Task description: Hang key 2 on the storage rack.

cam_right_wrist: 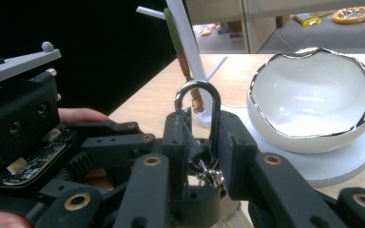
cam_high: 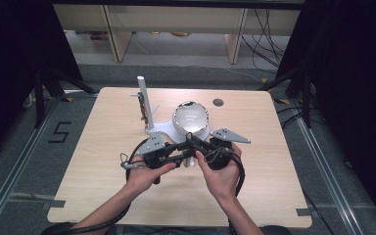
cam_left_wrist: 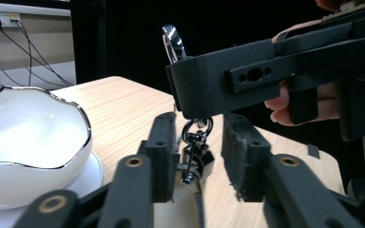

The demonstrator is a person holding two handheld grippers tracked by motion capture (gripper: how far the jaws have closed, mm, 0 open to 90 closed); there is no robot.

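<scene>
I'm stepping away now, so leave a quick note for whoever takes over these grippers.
Right gripper: shut on the silver carabiner, held above the table.
Left gripper: fingers open on either side of the small swivel clasp hanging from the carabiner, not yet closed.
White bowl sits on its stand, untouched.
Done: carabiner lifted. Left: probably grip the clasp and work it.

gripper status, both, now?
Left gripper: open, jaws either side of the clip's swivel end, not clamped.
Right gripper: shut on the metal clip.
</scene>
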